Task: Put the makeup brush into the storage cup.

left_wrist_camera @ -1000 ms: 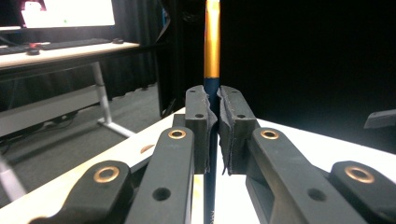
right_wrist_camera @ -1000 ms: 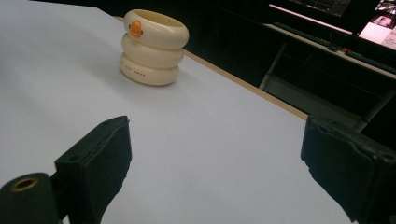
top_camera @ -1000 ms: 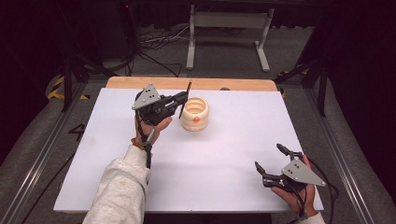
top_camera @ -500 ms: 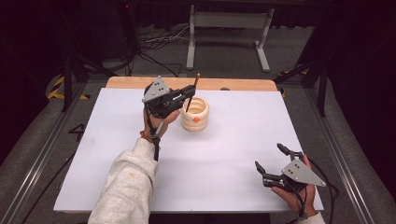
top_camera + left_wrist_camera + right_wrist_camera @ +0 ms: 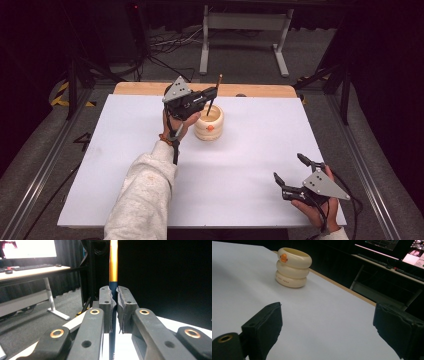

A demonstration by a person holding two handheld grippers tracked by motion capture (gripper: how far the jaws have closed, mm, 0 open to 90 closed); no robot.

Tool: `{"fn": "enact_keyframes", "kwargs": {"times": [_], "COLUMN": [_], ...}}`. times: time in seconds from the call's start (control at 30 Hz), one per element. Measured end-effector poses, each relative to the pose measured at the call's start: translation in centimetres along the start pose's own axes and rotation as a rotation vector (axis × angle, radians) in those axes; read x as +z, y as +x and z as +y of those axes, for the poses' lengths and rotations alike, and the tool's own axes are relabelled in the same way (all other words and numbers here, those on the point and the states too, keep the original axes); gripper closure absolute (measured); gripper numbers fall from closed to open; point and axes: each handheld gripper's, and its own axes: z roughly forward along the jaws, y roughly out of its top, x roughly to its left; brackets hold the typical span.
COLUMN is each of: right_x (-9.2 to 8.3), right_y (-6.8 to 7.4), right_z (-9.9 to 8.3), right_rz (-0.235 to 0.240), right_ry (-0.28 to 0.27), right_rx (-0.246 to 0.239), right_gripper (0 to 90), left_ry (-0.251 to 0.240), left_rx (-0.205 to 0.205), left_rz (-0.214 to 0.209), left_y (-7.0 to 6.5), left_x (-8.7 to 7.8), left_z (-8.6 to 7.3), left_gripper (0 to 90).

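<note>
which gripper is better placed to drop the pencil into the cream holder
Left. The left gripper is shut on the pencil, upright over the holder. The right gripper sits open near the table's near corner.

the left gripper [image 5: 209, 97], black with a grey three-cornered plate on top, is now higher in the high view and closer to the far wooden edge of the table than it was a second ago. it also sits a bit more to the right, nearer the cream ringed pot with the small orange spot [image 5: 209, 123]. the thin dark pencil with the orange-gold end [image 5: 215, 94] goes with it, and its low tip now hangs over the open mouth of the pot, where before it was beside the pot. the arm in the fuzzy pale sleeve [image 5: 142, 192] reaches farther over the white table top.
</note>
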Motion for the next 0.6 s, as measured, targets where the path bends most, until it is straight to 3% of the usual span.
{"fn": "enact_keyframes", "kwargs": {"times": [0.3, 0.6], "right_x": [-0.1, 0.0], "right_y": [0.0, 0.0], "right_z": [0.1, 0.0], "right_rz": [0.0, 0.005], "right_ry": [-0.006, -0.005], "right_rx": [-0.001, 0.003], "right_gripper": [9.6, 9.6], "left_ry": [0.003, 0.015], "left_rx": [0.004, -0.013], "left_rz": [-0.002, 0.029], "left_y": [0.3, 1.2], "left_x": [0.8, 1.2], "left_z": [0.0, -1.1], "left_gripper": [83.2, 83.3]}}
